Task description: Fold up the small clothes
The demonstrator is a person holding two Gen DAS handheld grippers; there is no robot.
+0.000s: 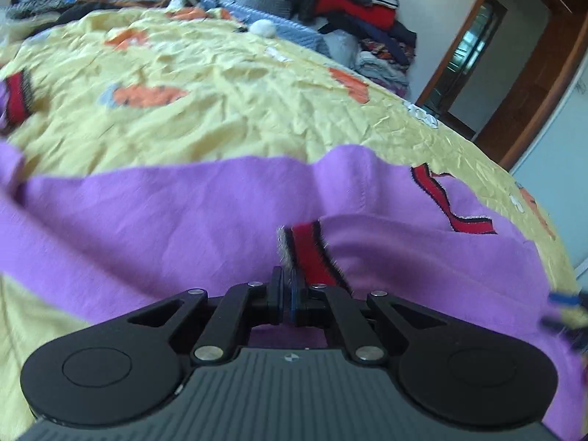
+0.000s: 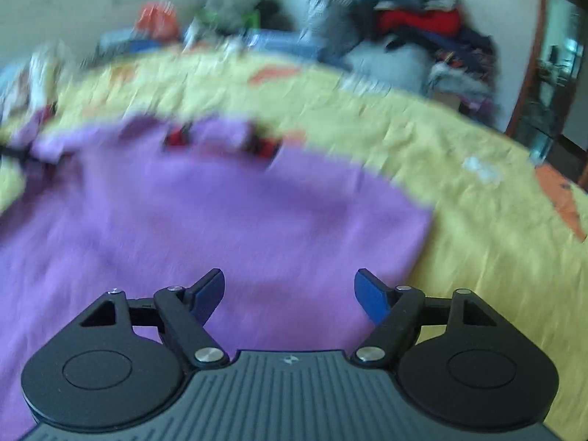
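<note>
Bedroom: bedspread (image 1: 220, 84), clothes heap (image 1: 352, 7)

Left tool (image 1: 286, 286) pinched together, pads nearly meeting, clamped on red cuff (image 1: 310, 253) of purple garment (image 1: 147, 213); right tool (image 2: 289, 288) spread wide, blue fingertips (image 2: 371, 294) well apart, nothing between them, hovering low over the same garment; right view blurred.

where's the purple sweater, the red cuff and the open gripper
purple sweater (image 2: 228, 220): right wrist view, flat middle of the body.
red cuff (image 1: 310, 253): left wrist view, striped red band.
right gripper (image 2: 289, 290): right wrist view, gap between its blue fingertips.
</note>
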